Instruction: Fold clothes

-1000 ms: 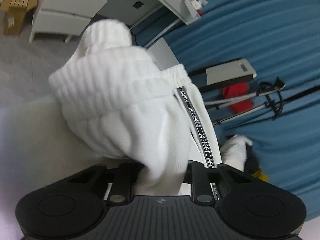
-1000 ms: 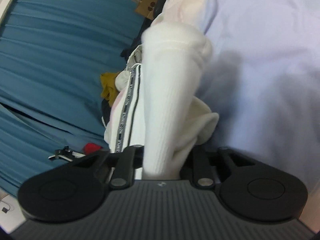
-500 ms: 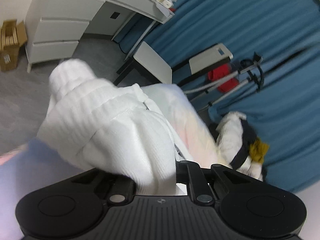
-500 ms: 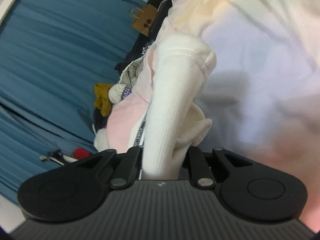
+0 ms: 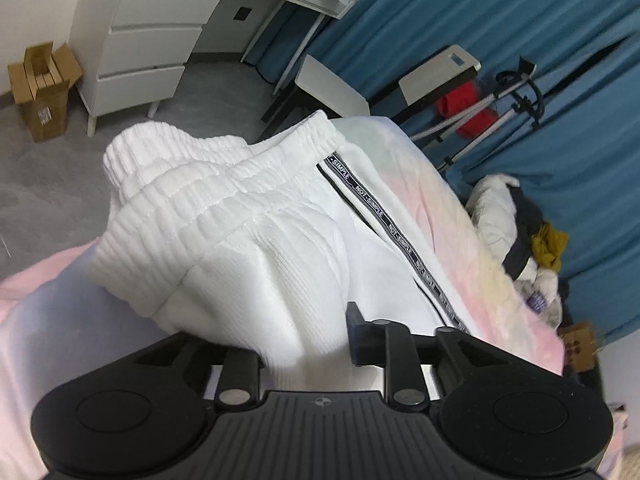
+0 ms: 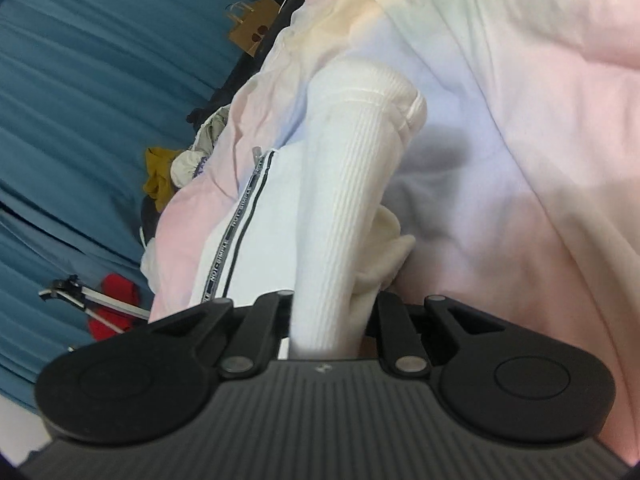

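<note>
Between both tongs (image 5: 304, 344) (image 6: 330, 320) — white trousers (image 5: 280, 240), ends hidden.

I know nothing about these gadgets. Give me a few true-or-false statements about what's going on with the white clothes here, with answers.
1. Both hand-held grippers, left and right, pinch the white trousers. True.
2. The trousers' side stripe is red. False: black with white lettering.
3. The curtains are blue. True.
4. The trousers lie over a bare wooden table. False: over a pastel bedcover.
5. A cardboard box stands on the floor. True.
</note>
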Tool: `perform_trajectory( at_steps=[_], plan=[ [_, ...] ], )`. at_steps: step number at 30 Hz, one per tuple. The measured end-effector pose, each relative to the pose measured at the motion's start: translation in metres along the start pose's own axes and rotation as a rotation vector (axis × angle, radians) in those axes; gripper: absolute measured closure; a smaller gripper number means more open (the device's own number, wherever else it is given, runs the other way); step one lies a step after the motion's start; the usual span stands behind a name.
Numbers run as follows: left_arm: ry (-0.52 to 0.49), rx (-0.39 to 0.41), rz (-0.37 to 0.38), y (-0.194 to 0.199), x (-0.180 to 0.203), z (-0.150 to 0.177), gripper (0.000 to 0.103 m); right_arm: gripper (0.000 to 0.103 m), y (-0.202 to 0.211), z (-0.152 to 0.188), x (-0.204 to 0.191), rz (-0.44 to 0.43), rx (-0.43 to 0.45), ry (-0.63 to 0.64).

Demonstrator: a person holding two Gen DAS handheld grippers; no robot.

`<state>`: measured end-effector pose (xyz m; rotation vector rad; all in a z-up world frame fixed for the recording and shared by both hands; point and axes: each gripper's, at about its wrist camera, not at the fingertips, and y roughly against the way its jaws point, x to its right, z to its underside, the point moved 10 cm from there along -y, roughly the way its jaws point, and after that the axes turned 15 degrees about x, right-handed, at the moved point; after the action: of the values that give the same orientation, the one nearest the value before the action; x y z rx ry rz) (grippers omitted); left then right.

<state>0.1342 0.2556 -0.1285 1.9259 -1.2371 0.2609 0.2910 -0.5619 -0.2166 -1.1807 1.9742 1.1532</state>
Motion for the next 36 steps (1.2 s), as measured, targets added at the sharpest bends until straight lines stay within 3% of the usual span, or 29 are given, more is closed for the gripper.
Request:
perform_trajectory(
  at_steps=[2,8,12,16,19,26,33,36],
  plan=[
    [-0.039,-0.013,0.01,0.008,0.007,0.004,0.045,0.089,0.002,0.001,0.0,-0.001,0.003,-0.006],
    [-0.169,0.031,0.006,0.052,0.018,0.008,0.031,0.089,0.004,-0.001,-0.003,-0.01,0.008,-0.034],
    [-0.269,0.098,0.056,0.076,0.044,0.013,0.029,0.089,0.004,-0.003,-0.007,-0.016,0.017,-0.012],
    [-0.377,0.119,0.125,0.072,0.094,0.04,0.027,0.089,0.004,-0.005,-0.005,-0.021,0.016,-0.027],
    [-0.418,0.101,0.196,0.058,0.134,0.072,0.027,0.089,0.002,-0.004,-0.006,-0.026,0.015,-0.033],
    [-0.556,0.07,0.269,0.009,0.189,0.151,0.028,0.086,-0.001,-0.009,-0.007,-0.06,0.003,-0.133],
    [-0.695,0.038,0.342,-0.04,0.243,0.23,0.028,0.078,-0.01,-0.011,-0.001,-0.03,-0.029,-0.245],
    [-0.721,0.035,0.351,-0.048,0.245,0.242,0.028,0.078,-0.011,-0.014,-0.002,-0.039,-0.051,-0.271]
  ],
)
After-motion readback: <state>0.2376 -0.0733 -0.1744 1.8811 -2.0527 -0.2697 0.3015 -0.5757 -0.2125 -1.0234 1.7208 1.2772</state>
